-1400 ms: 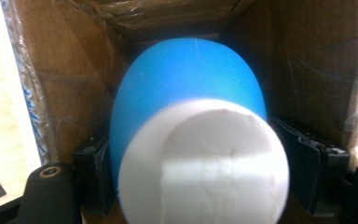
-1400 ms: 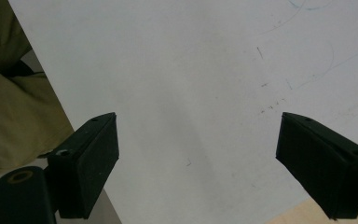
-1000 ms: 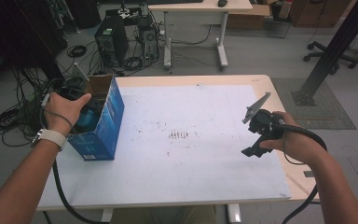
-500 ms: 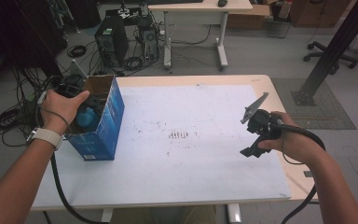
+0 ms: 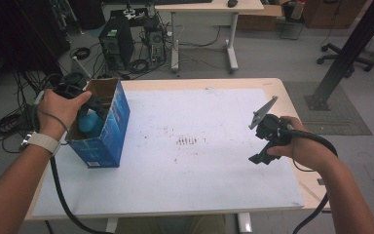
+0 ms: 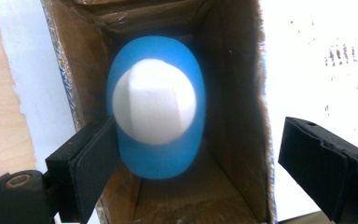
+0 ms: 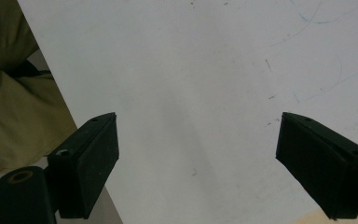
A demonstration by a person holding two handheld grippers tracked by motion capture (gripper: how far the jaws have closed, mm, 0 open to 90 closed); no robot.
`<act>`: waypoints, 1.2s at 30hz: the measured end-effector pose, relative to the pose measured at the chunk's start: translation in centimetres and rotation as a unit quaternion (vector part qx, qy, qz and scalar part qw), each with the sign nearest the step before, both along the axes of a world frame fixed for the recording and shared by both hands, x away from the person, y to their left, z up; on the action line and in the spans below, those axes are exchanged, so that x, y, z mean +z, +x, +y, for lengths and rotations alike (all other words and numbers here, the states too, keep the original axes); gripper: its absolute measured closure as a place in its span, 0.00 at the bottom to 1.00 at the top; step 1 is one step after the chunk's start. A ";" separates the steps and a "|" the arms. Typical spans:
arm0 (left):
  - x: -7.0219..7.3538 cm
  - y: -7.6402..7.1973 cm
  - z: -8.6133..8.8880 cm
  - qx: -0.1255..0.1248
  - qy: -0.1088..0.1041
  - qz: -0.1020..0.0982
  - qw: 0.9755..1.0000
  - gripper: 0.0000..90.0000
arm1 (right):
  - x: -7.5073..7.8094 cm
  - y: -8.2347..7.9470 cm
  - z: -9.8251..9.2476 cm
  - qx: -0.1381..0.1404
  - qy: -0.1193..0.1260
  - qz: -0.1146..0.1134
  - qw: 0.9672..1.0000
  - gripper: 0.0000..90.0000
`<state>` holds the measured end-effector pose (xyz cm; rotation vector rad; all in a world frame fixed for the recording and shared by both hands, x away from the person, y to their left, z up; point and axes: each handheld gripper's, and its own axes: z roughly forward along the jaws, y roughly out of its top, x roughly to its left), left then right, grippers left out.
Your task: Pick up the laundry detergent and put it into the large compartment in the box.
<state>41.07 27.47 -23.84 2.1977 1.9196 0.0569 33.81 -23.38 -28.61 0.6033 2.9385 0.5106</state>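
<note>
Blue bottle [image 6: 161, 149], white cap [image 6: 154, 100]

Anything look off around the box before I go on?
Nothing spilled. The blue box stands upright at the table's left edge, its open top rim torn and ragged. The blue bottle with a white cap sits inside. The left gripper has just been opening, jaws clear of the bottle.

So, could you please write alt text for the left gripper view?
A blue bottle with a white cap stands inside an open cardboard box, seen from above. The left hand-held gripper is open, jaws wide apart over the box's opening.
</note>
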 end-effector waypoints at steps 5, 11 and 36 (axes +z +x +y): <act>1.1 -0.2 -0.4 -0.002 0.015 -0.007 1.000 0.12 | 0.1 -0.1 -0.1 -0.002 0.000 -0.001 1.000 0.15; 2.8 -0.5 -1.1 -0.008 0.034 -0.019 0.999 0.10 | 0.1 -0.2 -0.2 -0.004 0.000 -0.002 1.000 0.15; 10.2 -2.3 -5.1 -0.088 0.064 -0.088 0.990 0.07 | 0.6 -0.4 -0.3 -0.006 0.001 -0.006 1.000 0.15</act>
